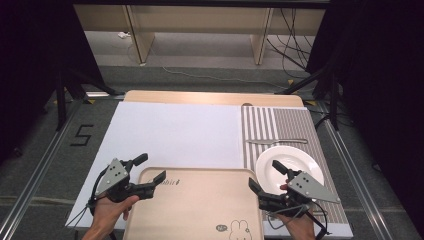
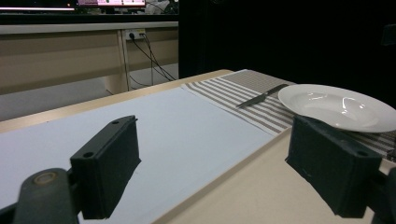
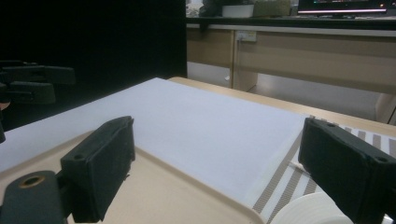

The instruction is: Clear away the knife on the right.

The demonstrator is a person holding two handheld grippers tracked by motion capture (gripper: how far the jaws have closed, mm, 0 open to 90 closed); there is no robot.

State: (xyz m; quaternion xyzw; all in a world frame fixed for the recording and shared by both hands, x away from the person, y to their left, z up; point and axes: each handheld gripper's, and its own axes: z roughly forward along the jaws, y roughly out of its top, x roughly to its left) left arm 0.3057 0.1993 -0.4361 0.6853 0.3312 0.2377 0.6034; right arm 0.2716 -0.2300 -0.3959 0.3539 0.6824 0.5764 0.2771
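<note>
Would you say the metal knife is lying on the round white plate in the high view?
No, the metal knife lies on the striped placemat just beyond the round white plate, apart from its rim.

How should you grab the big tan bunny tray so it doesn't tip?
Probably by its two short side rims, one gripper each. The left gripper and right gripper already flank the tray, jaws open. It lies flat with a raised rim, so coming in level from left and right should let the jaws pinch that lip.
</note>
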